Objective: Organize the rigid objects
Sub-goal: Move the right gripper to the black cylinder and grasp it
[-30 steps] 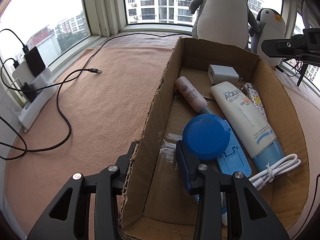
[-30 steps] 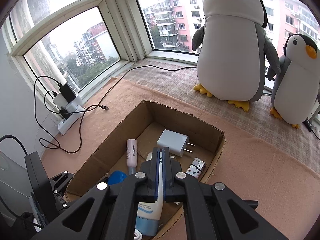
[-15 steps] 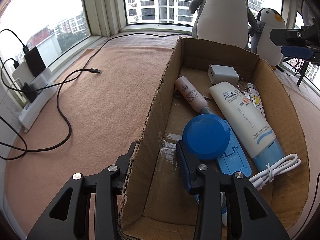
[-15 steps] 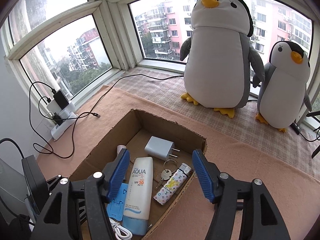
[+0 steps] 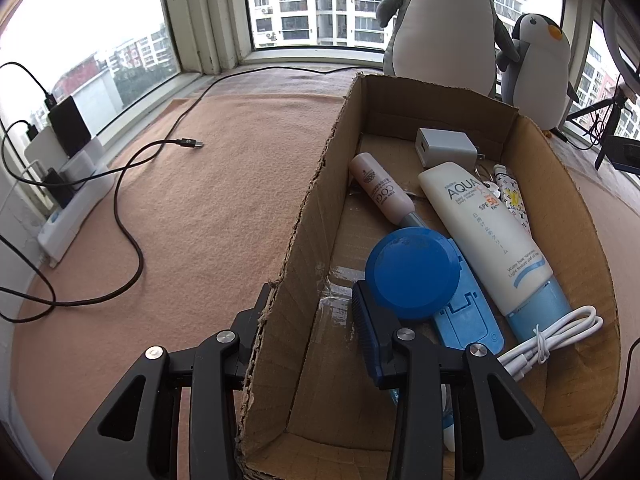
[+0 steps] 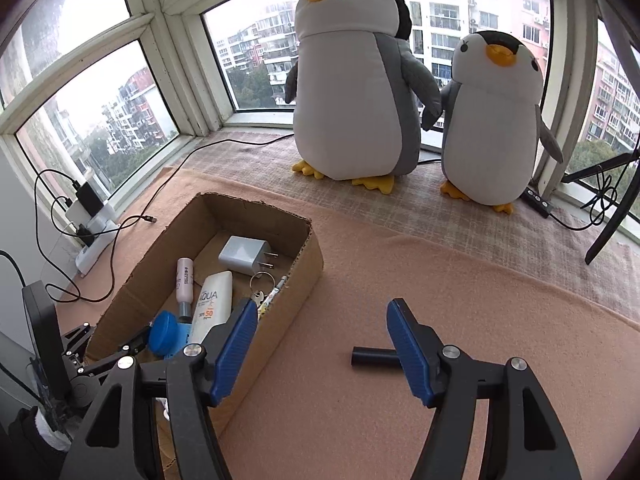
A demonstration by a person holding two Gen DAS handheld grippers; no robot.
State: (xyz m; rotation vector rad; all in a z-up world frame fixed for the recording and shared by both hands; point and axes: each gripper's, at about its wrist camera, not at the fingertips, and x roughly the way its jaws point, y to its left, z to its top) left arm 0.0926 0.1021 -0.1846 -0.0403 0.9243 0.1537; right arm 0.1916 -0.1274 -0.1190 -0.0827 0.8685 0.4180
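My left gripper [image 5: 312,300] is shut on the near left wall of the cardboard box [image 5: 316,216], one finger outside and one inside. Inside lie a white AQUA sunscreen tube [image 5: 480,232], a pink tube [image 5: 380,188], a white charger [image 5: 444,146], a blue round container [image 5: 412,268] on a blue phone stand [image 5: 468,312], a coiled white cable [image 5: 552,332], a patterned lighter [image 5: 512,200] and keys [image 6: 260,284]. My right gripper [image 6: 322,312] stands open over the pink cloth, right of the box [image 6: 304,276]. A black cylinder [image 6: 372,356] lies on the cloth, partly behind its right finger.
Two plush penguins [image 6: 352,80] [image 6: 492,128] stand at the window behind the box. A black cable [image 5: 132,200] and a white power strip [image 5: 68,200] lie on the left. Tripod legs [image 6: 612,208] stand at the far right.
The right gripper has gone from shut to open and swung right, from above the box to over the cloth. Keys now lie in the box by the lighter. The left gripper has not moved.
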